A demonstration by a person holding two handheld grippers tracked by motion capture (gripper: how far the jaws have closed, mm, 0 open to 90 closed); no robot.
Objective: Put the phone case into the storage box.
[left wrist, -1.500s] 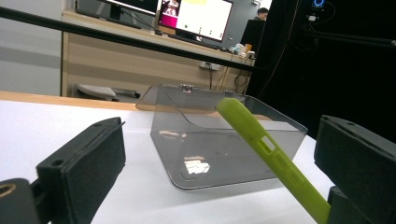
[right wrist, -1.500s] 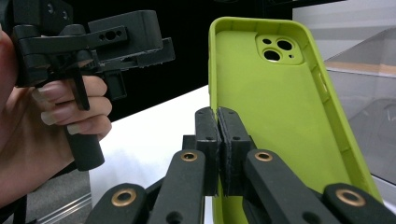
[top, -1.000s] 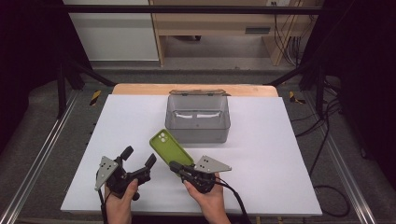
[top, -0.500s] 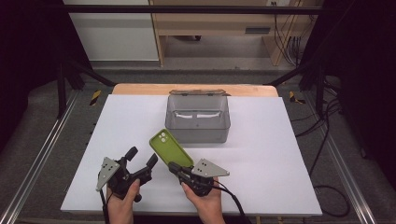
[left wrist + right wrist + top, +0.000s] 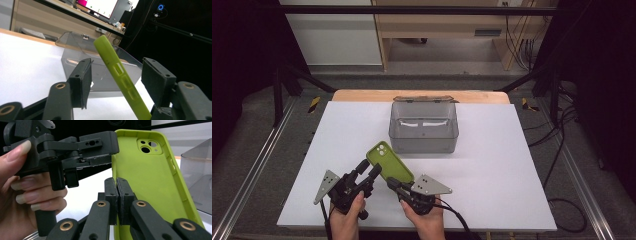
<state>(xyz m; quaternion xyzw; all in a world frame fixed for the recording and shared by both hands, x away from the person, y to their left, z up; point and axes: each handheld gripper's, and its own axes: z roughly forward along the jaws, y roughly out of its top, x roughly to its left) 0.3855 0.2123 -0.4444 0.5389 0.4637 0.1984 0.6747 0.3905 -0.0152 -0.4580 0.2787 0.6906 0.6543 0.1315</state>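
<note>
A lime-green phone case (image 5: 389, 162) stands tilted above the white table (image 5: 492, 165), its camera cutout at the far end. My right gripper (image 5: 391, 183) is shut on the case's lower edge; in the right gripper view its pads (image 5: 117, 183) pinch the case's rim (image 5: 150, 177). My left gripper (image 5: 369, 167) comes in from the left with its jaws on either side of the case (image 5: 117, 72). These jaws have just been closing, and a gap still shows on both sides of the case. A hand holds each gripper.
A clear grey plastic box (image 5: 423, 127) stands open-topped just beyond the case, mid-table, with its lid hinged back. The table's wooden far edge (image 5: 362, 95) and metal side rails (image 5: 257, 165) bound the work area.
The left gripper's jaws have narrowed around the phone case. Both hands and the case have stayed nearly where they were.
</note>
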